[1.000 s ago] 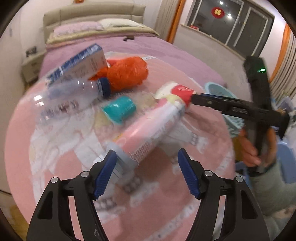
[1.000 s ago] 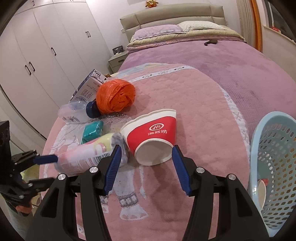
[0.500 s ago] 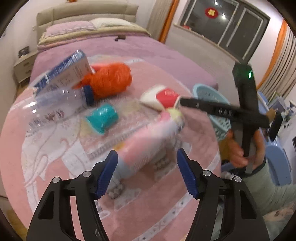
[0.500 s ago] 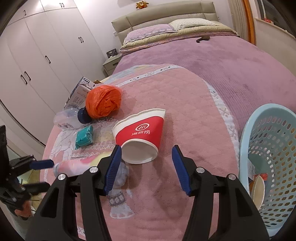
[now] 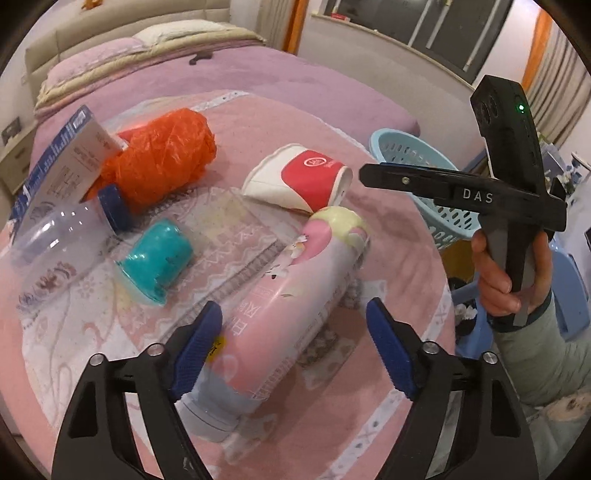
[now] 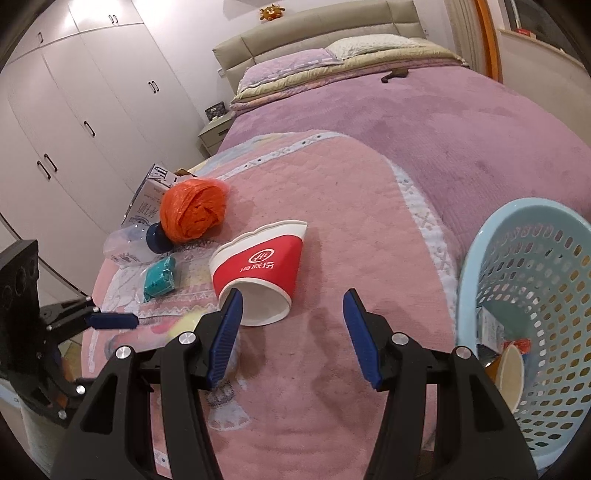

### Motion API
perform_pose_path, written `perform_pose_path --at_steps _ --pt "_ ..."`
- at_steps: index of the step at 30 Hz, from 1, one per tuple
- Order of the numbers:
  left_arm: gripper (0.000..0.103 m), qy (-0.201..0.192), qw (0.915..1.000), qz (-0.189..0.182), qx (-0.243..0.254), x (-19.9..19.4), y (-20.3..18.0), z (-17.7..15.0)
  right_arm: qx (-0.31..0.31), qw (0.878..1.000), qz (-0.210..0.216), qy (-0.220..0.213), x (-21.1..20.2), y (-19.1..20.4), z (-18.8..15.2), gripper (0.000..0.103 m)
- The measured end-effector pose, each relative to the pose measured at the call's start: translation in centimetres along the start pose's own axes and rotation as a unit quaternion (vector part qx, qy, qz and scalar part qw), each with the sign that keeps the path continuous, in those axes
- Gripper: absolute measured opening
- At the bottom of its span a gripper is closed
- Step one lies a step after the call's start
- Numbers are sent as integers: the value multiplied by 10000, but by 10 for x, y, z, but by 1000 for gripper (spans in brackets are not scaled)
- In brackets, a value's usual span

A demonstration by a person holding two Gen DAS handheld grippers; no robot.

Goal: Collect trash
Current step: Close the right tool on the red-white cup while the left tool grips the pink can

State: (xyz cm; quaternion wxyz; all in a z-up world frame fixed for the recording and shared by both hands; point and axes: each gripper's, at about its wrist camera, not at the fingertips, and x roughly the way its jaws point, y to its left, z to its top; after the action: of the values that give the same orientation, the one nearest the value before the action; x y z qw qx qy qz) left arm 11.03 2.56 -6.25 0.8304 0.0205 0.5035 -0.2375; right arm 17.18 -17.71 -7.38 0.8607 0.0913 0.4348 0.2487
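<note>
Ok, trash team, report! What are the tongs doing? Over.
Left tongs open, straddling pink bottle. Right tongs open, empty, near paper cup. Basket clear to reach.

- The left gripper [image 5: 293,347] now sits closer around the pink bottle [image 5: 280,310], its left pad at the bottle's side.
- The right gripper [image 6: 291,336] is nearer the red paper cup [image 6: 258,269], left fingertip overlapping its base.

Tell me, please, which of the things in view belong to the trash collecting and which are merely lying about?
Job: pink bottle, paper cup, orange bag, clear bottle, teal wrapper, carton, blue basket.

Lying about: pillows, nightstand, plush toy.
</note>
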Motion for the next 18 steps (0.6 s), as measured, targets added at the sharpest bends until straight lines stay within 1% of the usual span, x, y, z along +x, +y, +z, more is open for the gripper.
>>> perform_pose_path --at_steps 4,6,8,9,11,13,16,18 --pt "71 305 9989 280 209 20 -18 1 -41 10000 57 23 2 6 0 53" --pt "69 395 9981 350 326 30 -28 1 -83 10000 45 15 0 8 0 53" --pt "60 419 9977 428 333 38 -33 -1 -87 10000 23 1 -1 9 1 53" --pt "58 399 9979 410 288 39 -34 -2 -85 10000 12 -13 -3 8 1 53" --pt "52 298 9991 296 56 35 -31 -8 -70 10000 -15 -42 -7 5 2 53" --pt "50 140 9995 206 -188 26 -28 -18 -47 10000 -21 -75 -10 2 3 53" --pt "48 -132 9981 63 -605 10 -21 -39 -26 10000 8 -81 -9 2 4 53" --pt "48 -273 9958 65 -868 -1 -15 -54 -65 10000 27 -54 -6 7 5 53"
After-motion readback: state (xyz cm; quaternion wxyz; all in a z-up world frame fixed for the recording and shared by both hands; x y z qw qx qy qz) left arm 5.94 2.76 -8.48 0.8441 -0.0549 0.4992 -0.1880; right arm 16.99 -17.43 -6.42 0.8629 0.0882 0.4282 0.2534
